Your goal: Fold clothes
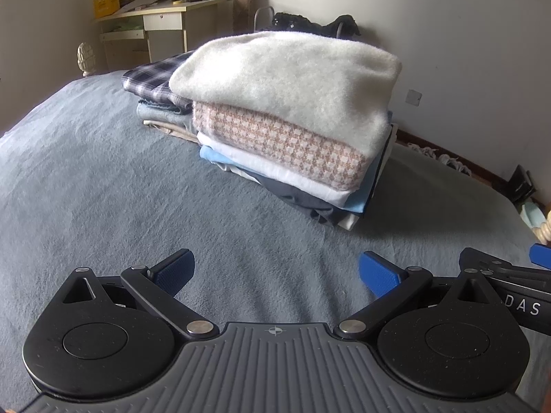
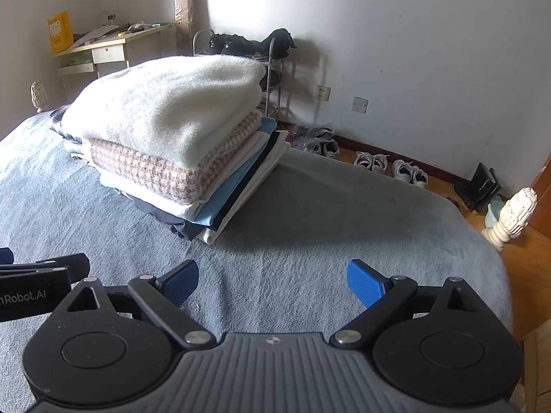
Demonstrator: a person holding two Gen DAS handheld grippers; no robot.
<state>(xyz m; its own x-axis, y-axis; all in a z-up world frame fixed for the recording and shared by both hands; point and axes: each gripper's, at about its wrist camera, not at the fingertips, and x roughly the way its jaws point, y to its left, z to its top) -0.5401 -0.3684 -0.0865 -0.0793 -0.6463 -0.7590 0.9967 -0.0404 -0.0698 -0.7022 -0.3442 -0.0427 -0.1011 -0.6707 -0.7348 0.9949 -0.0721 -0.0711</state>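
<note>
A stack of folded clothes [image 1: 296,144] [image 2: 179,158] sits on the blue-grey bed [image 1: 103,179] [image 2: 310,223]. A fluffy white sweater [image 1: 289,75] [image 2: 165,106] lies on top, over a pink houndstooth piece [image 1: 286,141] [image 2: 144,168] and white, light blue and dark layers. A plaid garment [image 1: 151,75] lies folded behind it on a second, lower pile. My left gripper [image 1: 277,273] hovers open over bare bed, well short of the stack. My right gripper [image 2: 272,280] is open too, beside it, with nothing between the blue pads [image 2: 365,282].
A desk [image 1: 162,17] [image 2: 106,48] with clutter stands at the far wall. A shoe rack [image 2: 272,69] and several shoes [image 2: 389,165] line the right wall on the floor. A white bedpost finial [image 2: 513,213] marks the bed's right corner, another [image 1: 86,56] the far left.
</note>
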